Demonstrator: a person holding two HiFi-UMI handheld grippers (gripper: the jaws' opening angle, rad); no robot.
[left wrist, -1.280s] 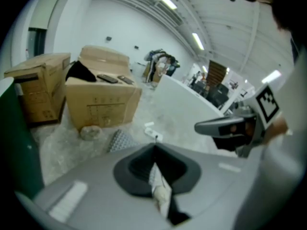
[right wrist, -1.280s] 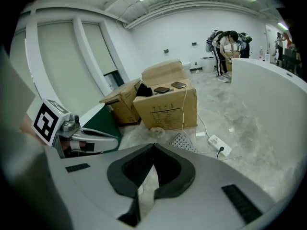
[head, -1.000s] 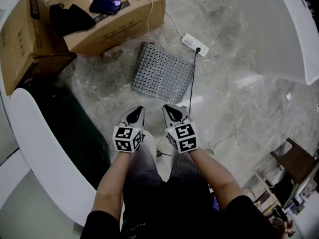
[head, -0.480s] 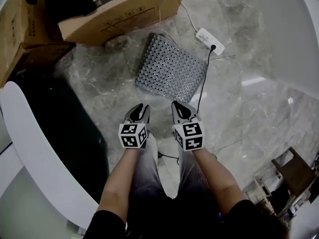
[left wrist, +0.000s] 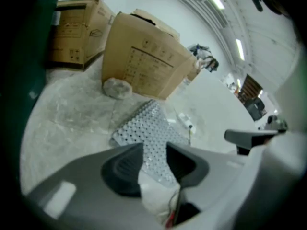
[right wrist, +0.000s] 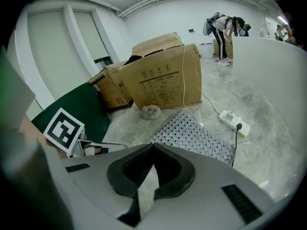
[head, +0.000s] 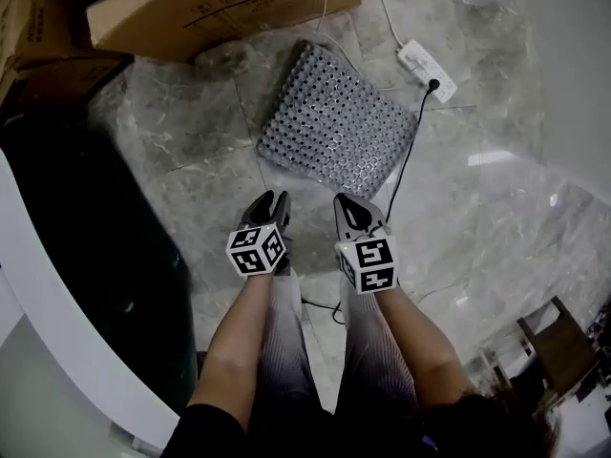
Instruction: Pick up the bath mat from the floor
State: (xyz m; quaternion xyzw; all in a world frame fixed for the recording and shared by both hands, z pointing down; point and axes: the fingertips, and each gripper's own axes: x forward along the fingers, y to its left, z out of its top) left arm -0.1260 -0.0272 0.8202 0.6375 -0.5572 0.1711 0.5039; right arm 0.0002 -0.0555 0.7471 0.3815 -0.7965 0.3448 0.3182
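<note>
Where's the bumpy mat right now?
In the head view, the bath mat lies on the floor, upper middle, between the cardboard box and the power strip.

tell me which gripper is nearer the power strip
Right. The right gripper hangs short of the bath mat, toward the power strip. The left gripper, jaws just opening with nothing between them, hangs farther left.

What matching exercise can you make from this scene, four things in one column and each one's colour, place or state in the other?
Things:
1. bath mat
2. power strip
3. cardboard box
4. black cable

Descriptions:
A. white, just past the mat's far right corner
B. plugged into the strip
C. grey, perforated, lying flat
D. brown, beyond the mat's far edge

Pairs: 1-C, 2-A, 3-D, 4-B
</note>
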